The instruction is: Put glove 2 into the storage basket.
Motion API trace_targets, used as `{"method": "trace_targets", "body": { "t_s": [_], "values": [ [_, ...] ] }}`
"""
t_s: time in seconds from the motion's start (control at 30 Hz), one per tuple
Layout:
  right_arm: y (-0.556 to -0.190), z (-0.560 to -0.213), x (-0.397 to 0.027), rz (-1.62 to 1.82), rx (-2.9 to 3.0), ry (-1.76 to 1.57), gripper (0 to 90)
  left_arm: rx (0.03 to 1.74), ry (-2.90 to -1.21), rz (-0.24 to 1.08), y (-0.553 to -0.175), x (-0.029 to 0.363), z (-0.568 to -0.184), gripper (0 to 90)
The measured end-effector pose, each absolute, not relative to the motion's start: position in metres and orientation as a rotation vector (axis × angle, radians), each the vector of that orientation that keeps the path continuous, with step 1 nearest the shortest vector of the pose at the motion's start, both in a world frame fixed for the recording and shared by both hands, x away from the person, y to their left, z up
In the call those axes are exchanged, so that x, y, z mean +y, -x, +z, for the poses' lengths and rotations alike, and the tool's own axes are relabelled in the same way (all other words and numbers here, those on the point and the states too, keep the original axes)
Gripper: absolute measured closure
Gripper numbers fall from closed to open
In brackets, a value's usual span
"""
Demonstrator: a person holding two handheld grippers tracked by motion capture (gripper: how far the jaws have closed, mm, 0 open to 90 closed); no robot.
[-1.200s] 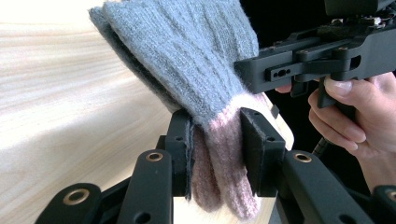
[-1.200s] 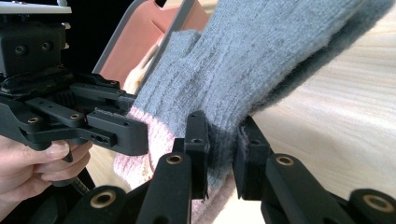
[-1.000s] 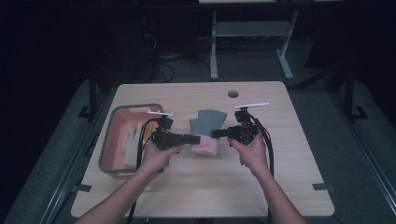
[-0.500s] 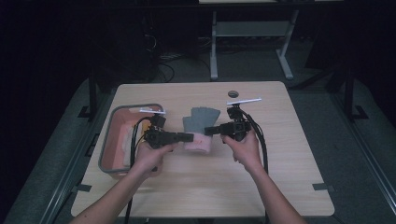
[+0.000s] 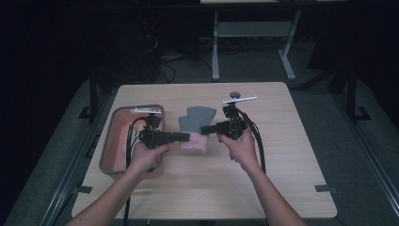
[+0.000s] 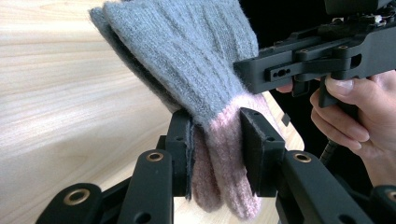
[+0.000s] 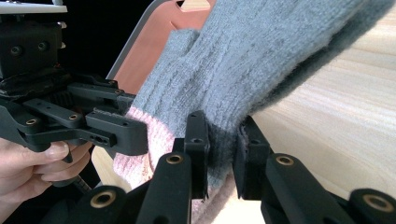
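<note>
The high view hangs above the person's side of the wooden table (image 5: 197,188), facing forward and down, far enough back to take in the whole tabletop, the red tray (image 5: 109,151) and the dark floor beyond. The left gripper view rides low on the left gripper (image 6: 215,140) and looks along its own black jaws, very close to the grey and pink knitted glove (image 6: 196,60), with the right gripper (image 6: 322,51) just behind. The right gripper view sits the same way on the right gripper (image 7: 223,140), facing back at the left one (image 7: 70,116). All three share the glove (image 5: 195,127) and the tabletop around it.
</note>
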State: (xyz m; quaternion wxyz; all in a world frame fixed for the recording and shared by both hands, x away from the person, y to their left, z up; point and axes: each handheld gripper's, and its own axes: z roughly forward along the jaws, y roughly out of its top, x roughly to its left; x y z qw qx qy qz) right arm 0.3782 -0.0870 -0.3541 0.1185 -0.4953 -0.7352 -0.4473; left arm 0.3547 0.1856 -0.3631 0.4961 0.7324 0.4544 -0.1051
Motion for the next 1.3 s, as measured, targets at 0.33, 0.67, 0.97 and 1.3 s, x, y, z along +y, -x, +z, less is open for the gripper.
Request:
{"method": "trace_targets", "body": {
  "t_s": [0.33, 0.67, 0.97, 1.3],
  "values": [
    [-0.382, -0.348, -0.074, -1.304, -2.173, 1.424, 77.3, 1.11, -1.764, -0.24, -0.355, 0.198, -0.359, 66.2],
    [-0.388, -0.346, -0.058, -1.314, -2.171, 1.386, 77.2, 1.119, -1.756, -0.212, -0.353, 0.216, -0.355, 66.4],
    [-0.391, -0.344, -0.042, -1.301, -2.186, 1.353, 77.0, 1.141, -1.75, -0.205, -0.351, 0.231, -0.351, 66.4],
    [-0.395, -0.342, -0.029, -1.29, -2.193, 1.318, 76.8, 1.155, -1.736, -0.202, -0.35, 0.245, -0.352, 66.4]
  ]
}}
